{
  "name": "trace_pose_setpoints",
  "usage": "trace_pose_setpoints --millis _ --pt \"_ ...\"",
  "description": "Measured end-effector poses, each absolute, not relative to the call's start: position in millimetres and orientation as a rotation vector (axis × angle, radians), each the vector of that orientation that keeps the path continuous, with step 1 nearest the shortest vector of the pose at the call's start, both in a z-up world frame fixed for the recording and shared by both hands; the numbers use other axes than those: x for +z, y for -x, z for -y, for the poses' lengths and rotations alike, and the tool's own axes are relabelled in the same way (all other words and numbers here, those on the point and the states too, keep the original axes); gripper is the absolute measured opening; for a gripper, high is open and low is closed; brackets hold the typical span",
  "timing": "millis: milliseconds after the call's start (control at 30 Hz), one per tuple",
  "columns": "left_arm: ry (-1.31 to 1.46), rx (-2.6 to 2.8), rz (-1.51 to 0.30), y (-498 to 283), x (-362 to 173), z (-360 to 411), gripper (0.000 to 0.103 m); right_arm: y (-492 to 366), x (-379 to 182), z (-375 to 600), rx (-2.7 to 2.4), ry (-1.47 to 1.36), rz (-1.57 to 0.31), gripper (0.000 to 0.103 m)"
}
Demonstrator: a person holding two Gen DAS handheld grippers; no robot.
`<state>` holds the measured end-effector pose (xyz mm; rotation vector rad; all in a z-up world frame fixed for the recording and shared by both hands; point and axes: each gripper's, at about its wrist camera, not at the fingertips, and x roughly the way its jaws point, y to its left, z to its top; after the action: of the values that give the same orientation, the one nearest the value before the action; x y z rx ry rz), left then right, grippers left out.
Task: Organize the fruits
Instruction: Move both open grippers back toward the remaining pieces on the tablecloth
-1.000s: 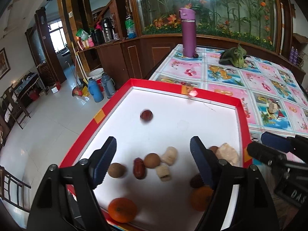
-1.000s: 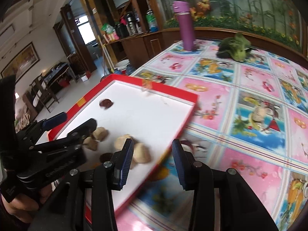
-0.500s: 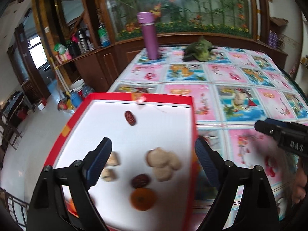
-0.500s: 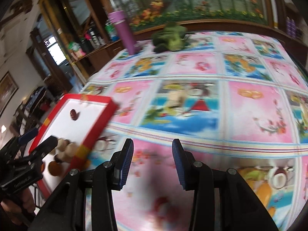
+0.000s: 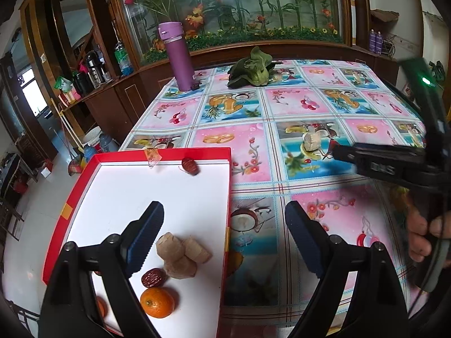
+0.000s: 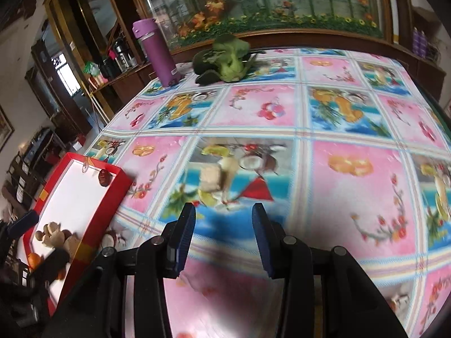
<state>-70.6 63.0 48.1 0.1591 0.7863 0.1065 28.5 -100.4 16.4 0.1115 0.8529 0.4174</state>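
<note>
Right wrist view: we aim our right gripper [image 6: 223,235], spread and empty, at the pale chunk [image 6: 210,179] lying alone on the worktop [image 6: 352,112], likely to return it to the red tray [image 5: 227,197]. Our left gripper [image 5: 225,236] hovers spread near the orange [image 5: 157,302].

L gripper [image 5: 224,238] is sitting at bottom centre of its frame, jaws gaping wide, gripping nothing. R gripper [image 6: 222,236] is sitting at bottom centre of its own view, jaws parted, empty. A hand [image 5: 422,233] is clutching the R tool at right edge.
</note>
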Motion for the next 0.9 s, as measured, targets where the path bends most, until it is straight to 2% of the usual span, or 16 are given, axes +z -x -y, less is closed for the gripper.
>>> trace_pose_setpoints --millis 267,500,667,900 --pt "-0.125 0.134 -0.793 77.7 51.9 -86.2 0.088 -47.2 13.2 85.7 0.409 -0.137 -0.862 0.041" --pt "-0.093 0.260 -0.752 95.3 65.2 -138.2 0.088 -32.6 25.2 154.4 0.394 -0.232 -0.780 0.041" --pt "-0.074 0.259 -0.744 93.0 66.7 -147.6 0.088 -24.2 25.7 203.1 0.302 -0.260 -0.760 0.041" --pt "-0.042 0.270 -0.752 88.4 66.4 -155.9 0.088 -31.1 23.9 175.9 0.376 -0.277 -0.805 0.042"
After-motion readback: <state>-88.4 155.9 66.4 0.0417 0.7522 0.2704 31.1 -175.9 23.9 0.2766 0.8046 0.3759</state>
